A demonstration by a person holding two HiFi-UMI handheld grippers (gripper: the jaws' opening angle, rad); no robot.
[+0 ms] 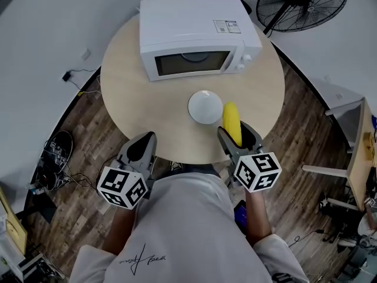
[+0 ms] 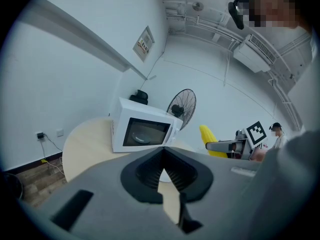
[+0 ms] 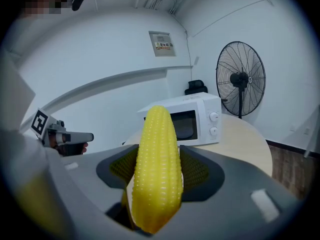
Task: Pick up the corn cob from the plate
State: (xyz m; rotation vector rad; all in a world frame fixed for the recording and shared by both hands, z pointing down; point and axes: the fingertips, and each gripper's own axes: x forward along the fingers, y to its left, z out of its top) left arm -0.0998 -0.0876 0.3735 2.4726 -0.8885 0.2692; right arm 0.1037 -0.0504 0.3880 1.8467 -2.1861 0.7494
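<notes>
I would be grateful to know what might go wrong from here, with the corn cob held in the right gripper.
1. The corn cob sticks far out past the jaws of the right gripper, held nearer one end, so it might pivot or slip out.
2. The plate lies just beside the cob's tip and the microwave stands close beyond; a careless swing could knock either.

Left gripper (image 1: 146, 139) closed, right gripper (image 1: 235, 131) clamped.

The right gripper (image 3: 158, 173) is clamping the yellow corn cob (image 3: 157, 149) between its jaws, tip pointing toward the white microwave (image 3: 201, 124).
</notes>
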